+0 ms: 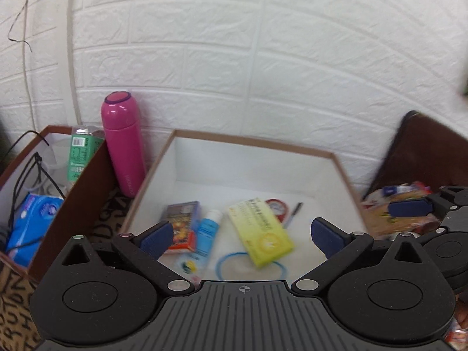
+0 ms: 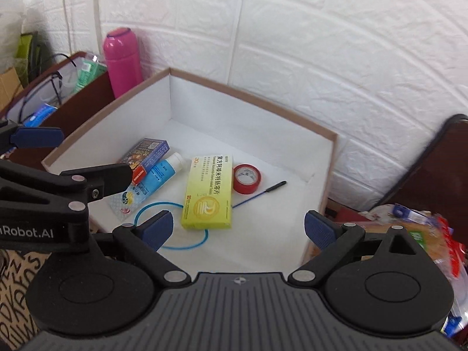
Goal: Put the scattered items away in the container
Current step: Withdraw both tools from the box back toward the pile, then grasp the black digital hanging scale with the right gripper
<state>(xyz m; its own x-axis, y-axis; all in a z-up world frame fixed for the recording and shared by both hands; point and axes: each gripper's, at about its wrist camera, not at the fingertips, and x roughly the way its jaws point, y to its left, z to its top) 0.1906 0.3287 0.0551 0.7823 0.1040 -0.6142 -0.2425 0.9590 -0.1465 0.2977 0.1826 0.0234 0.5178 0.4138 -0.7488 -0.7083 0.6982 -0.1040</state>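
A white-lined cardboard box [image 1: 254, 142] [image 2: 251, 95] holds a yellow medicine box [image 1: 260, 231] [image 2: 209, 194], a blue and white tube [image 1: 208, 232] [image 2: 162, 175], a purple card box [image 1: 182, 218] [image 2: 147, 152], a red tape roll [image 2: 247, 178], a blue cable loop [image 2: 172, 225] and a thin blue pen [image 2: 260, 194]. My left gripper [image 1: 239, 235] is open and empty above the box's near side. My right gripper [image 2: 238, 229] is open and empty over the box's near right part. The left gripper's fingers [image 2: 38, 137] show at the left of the right wrist view.
A pink bottle [image 1: 122, 143] [image 2: 122, 61] stands behind the box's left corner. A brown bin [image 1: 76, 184] to the left holds a tissue pack [image 1: 32, 225], a green packet and cables. Snack packets [image 1: 400, 210] [image 2: 421, 234] lie right of the box. A brick wall is behind.
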